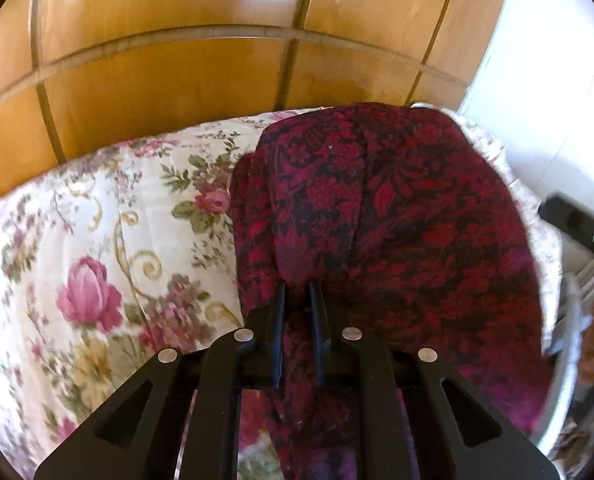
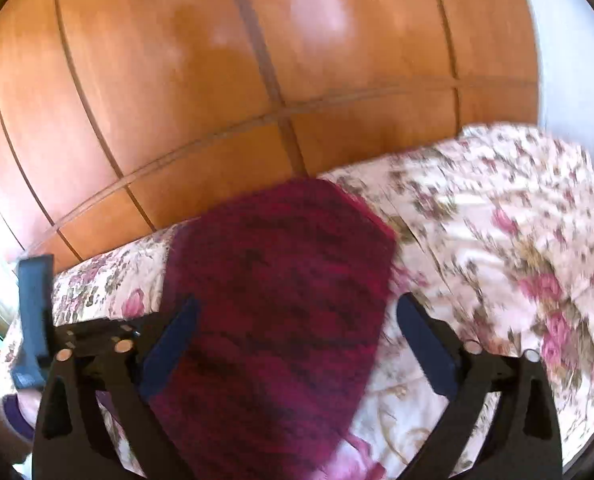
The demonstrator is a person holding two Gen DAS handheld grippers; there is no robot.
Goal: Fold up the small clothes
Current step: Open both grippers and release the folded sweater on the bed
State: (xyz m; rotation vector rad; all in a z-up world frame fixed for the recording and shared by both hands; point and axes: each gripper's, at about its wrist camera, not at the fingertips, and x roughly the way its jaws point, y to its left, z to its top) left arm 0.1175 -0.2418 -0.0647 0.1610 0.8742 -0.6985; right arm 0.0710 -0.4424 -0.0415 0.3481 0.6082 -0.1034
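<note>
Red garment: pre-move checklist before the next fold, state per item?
1. Left gripper clamped on the red garment: ok, jaws nearly together with cloth pinched between them.
2. Right gripper released: ok, jaws wide apart, pads not pressing on cloth.
3. Garment lying on the floral bedspread, not hanging off: cannot tell, its near end is hidden behind the grippers.
4. Garment flat: not ok, a ridge runs up the cloth from the left gripper's pinch.
5. Right view sharp enough to pick a grasp point: not ok, blurred.
6. The two grippers apart from each other: ok.
</note>
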